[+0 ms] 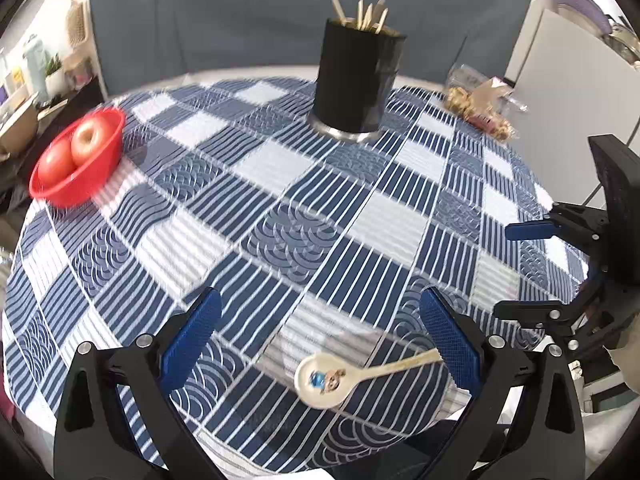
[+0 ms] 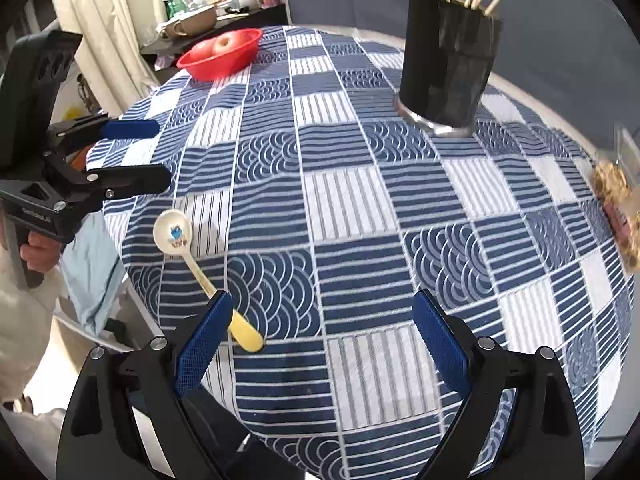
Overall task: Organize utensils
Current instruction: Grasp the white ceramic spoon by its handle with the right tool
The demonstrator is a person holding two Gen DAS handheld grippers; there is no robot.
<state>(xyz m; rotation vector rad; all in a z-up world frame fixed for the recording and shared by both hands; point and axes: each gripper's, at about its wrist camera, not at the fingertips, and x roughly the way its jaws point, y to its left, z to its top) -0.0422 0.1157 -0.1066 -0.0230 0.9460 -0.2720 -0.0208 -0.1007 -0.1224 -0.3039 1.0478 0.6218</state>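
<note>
A: Fingers on the left gripper [image 1: 320, 332] stand apart, empty; the spoon [image 1: 320, 380] lies on the bench [image 1: 360, 216] at their five o'clock.

B: Right gripper [image 2: 322, 332] gapes too. Pickup pending; next, pinch the handle, carry to the black holder [image 2: 448, 60] at one o'clock

Red bowl [image 1: 78, 160] motion-blurred, snack packet [image 2: 618, 212] blurred, spoon [image 2: 200, 268] handle partly hidden

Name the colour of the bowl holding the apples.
Red bowl, clearest in the right wrist view.
</note>
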